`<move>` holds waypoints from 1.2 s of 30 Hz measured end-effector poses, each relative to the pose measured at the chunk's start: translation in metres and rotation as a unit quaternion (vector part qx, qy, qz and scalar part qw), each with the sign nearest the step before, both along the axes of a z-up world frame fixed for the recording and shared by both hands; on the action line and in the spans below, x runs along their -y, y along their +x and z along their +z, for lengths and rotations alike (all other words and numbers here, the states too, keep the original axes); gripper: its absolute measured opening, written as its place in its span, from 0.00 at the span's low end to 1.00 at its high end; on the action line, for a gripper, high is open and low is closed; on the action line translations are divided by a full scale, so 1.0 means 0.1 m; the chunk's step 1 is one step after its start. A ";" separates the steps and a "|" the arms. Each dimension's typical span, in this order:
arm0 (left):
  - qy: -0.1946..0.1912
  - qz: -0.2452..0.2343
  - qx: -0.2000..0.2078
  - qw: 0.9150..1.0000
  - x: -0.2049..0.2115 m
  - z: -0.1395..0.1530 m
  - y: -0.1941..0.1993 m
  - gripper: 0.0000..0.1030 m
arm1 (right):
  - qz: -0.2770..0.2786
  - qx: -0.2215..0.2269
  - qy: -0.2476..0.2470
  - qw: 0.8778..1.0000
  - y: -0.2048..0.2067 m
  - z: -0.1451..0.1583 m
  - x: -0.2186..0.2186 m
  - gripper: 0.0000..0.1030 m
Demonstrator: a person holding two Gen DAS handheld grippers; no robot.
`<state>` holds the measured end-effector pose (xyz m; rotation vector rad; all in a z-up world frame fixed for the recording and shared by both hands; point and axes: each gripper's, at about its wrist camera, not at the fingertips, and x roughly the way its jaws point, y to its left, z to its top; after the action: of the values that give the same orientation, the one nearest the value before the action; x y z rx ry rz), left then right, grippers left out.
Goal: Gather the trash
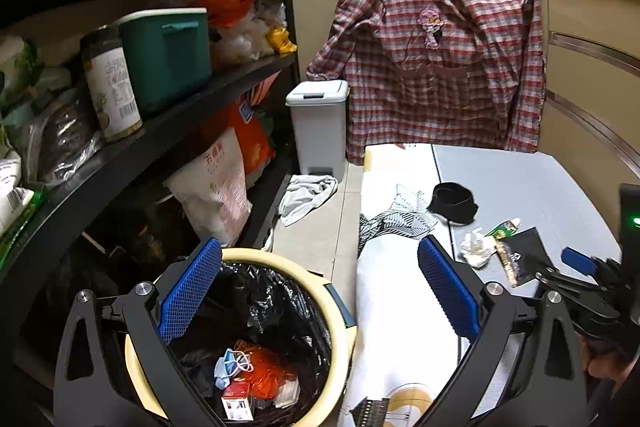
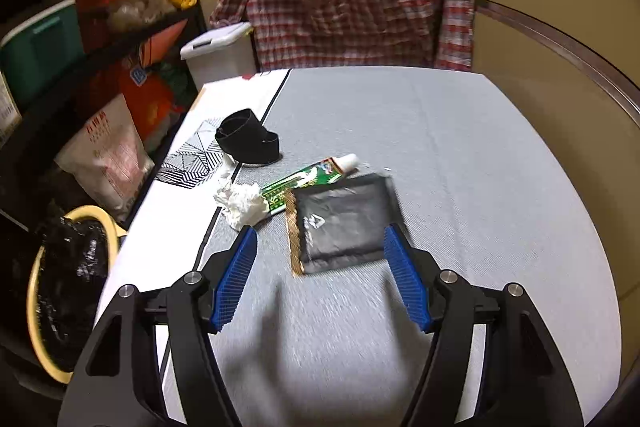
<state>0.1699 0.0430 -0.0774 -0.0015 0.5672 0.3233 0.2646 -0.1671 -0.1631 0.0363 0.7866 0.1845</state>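
On the grey table (image 2: 460, 155) lie a black foil packet (image 2: 344, 223) with a gold torn edge, a green tube (image 2: 308, 181) and a crumpled white tissue (image 2: 242, 203). My right gripper (image 2: 320, 247) hovers open just short of the packet, nothing between its blue pads. The same trash shows at the right in the left wrist view, tissue (image 1: 476, 247) and packet (image 1: 520, 259). My left gripper (image 1: 320, 267) hangs open over the yellow-rimmed bin (image 1: 340, 347) lined with a black bag, which holds a mask, orange wrapper and small box.
A black strap (image 2: 246, 143) lies on the table beside a patterned white cloth (image 2: 192, 163). Black shelves (image 1: 132, 147) with bags and tins stand on the left. A white pedal bin (image 1: 320, 123) and a plaid shirt (image 1: 432, 67) stand behind the table.
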 end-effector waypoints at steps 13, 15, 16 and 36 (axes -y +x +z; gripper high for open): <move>0.015 -0.003 -0.010 1.000 -0.14 -0.12 0.02 0.92 | 0.015 -0.038 -0.084 0.996 0.42 -0.29 -0.33 0.46; 0.008 -0.003 -0.011 1.000 -0.15 -0.12 0.03 0.92 | 0.031 -0.034 -0.090 0.995 0.39 -0.28 -0.36 0.34; 0.007 -0.004 -0.011 1.000 -0.14 -0.11 0.03 0.92 | 0.036 -0.032 -0.095 0.994 0.38 -0.27 -0.37 0.25; 0.010 -0.021 0.011 1.000 -0.02 0.02 -0.07 0.92 | -0.048 -0.057 0.058 0.996 0.34 -0.11 0.37 0.38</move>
<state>0.1626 0.0447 -0.0758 0.0263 0.5409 0.2869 0.2984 -0.2040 -0.1745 0.1954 0.8845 0.1377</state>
